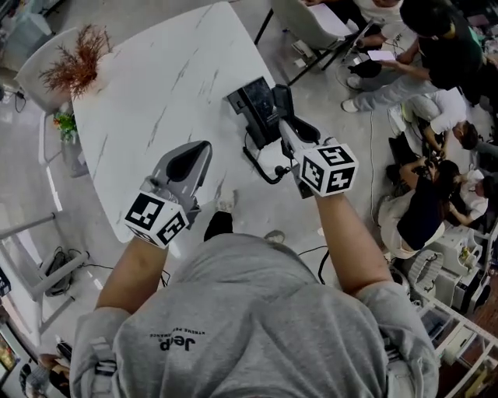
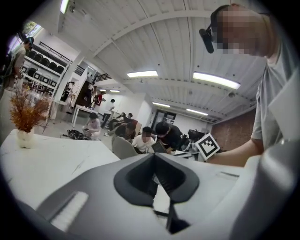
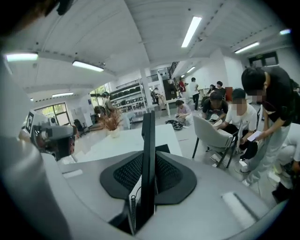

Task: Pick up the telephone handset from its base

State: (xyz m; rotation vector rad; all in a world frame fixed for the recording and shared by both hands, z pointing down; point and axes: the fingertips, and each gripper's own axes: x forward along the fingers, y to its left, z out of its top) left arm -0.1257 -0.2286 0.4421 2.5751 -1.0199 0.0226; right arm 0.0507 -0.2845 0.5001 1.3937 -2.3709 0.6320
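Observation:
The black telephone base (image 1: 250, 105) sits near the right edge of the white marble table (image 1: 156, 85). My right gripper (image 1: 288, 130) hovers just right of the base and is shut on the black handset (image 1: 282, 99). In the right gripper view the handset (image 3: 148, 136) stands on edge between the pads of that gripper (image 3: 149, 155), its coiled cord (image 3: 131, 213) running down beside it. The cord (image 1: 264, 167) loops over the table edge. My left gripper (image 1: 204, 148) hangs over the table's near side, left of the phone, its fingertips together and nothing between them; it looks the same in its own view (image 2: 154, 157).
A dried plant in a white vase (image 1: 74, 66) stands at the table's far left corner. A grey chair (image 1: 307, 19) and several seated people (image 1: 436, 54) are off the right side. Cables (image 1: 58, 264) lie on the floor below left.

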